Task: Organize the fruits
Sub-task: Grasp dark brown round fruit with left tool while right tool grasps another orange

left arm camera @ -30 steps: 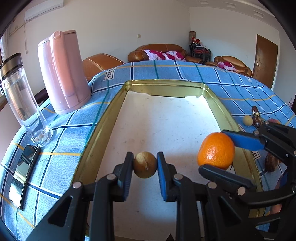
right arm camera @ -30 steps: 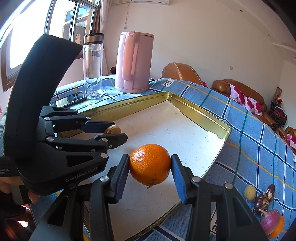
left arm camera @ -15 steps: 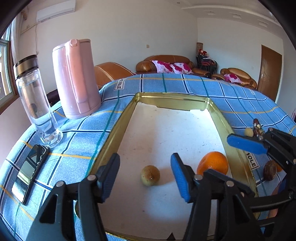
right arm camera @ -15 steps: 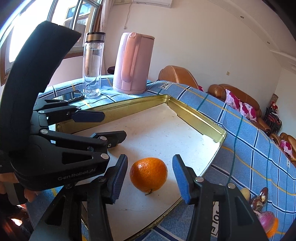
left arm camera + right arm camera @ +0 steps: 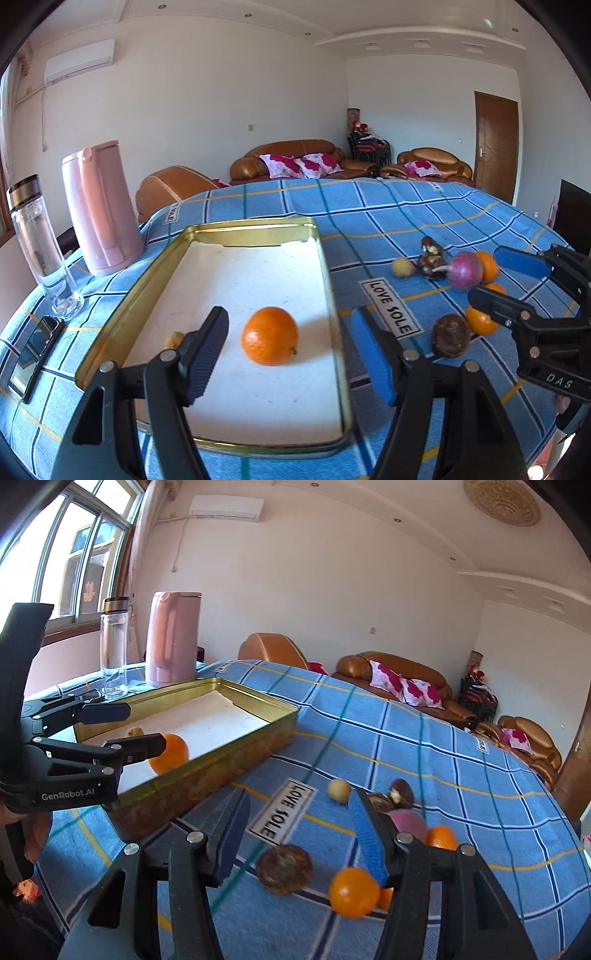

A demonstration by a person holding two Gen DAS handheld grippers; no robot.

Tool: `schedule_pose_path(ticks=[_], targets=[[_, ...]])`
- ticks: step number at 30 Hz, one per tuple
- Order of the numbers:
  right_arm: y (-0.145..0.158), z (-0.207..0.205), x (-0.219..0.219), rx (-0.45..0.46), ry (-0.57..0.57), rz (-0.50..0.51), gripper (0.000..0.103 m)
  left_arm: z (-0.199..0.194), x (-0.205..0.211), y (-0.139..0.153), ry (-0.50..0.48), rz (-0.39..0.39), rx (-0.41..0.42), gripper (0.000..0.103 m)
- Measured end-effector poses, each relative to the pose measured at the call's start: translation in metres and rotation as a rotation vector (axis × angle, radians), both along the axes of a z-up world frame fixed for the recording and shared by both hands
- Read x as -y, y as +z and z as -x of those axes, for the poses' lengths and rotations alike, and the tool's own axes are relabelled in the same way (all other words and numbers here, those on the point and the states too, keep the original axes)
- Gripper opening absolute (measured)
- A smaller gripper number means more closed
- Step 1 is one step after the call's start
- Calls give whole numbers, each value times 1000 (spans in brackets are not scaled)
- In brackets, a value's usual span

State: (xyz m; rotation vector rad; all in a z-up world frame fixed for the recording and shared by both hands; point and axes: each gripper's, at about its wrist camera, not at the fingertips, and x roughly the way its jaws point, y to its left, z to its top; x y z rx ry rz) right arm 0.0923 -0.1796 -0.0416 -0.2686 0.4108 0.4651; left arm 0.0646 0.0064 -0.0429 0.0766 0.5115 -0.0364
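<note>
My left claw (image 5: 290, 350) has just been opening; its jaws stand wide and grip nothing. The orange (image 5: 269, 335) lies between them in the gold tray (image 5: 328, 266), touched by neither pad, with the small brown fruit (image 5: 173, 339) just outside my left jaw. My right claw (image 5: 297, 834) has opened too and is empty, above a brown fruit (image 5: 284, 868) and the loose fruits on the blue cloth (image 5: 424, 746).

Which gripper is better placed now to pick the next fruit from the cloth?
Right gripper: its open jaws face the brown fruit and loose oranges. Left gripper is over the tray.
</note>
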Motion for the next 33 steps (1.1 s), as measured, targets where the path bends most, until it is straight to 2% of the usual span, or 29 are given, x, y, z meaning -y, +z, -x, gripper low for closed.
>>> schedule_pose_path(ticks=[5,11,12,13,19,23,26,28,33], targets=[[-16,-2,31,-60,-51,26,58,-6,37,-3,-92,-9,-39,76],[-23,-9,42,-134,-6,-32,57,-15,62,-10,-151,8,-94,76],[-26,-12,40,-155,8,-28,54,-16,64,-11,-157,9,-97,76],[-28,-15,39,-177,18,-25,48,-17,65,-12,-158,8,-101,76],[-33,-20,38,-218,17,-16,46,-20,70,-24,-172,5,-128,76],[-42,-30,33,-299,27,25,46,-21,70,-24,-179,4,-137,76],[-44,-29,28,-299,33,59,45,-21,71,-25,-191,4,-142,76],[-45,-31,27,-310,28,67,40,-19,72,-25,-201,-1,-137,76],[-44,-32,33,-327,48,25,38,-20,73,-24,-206,2,-140,76]])
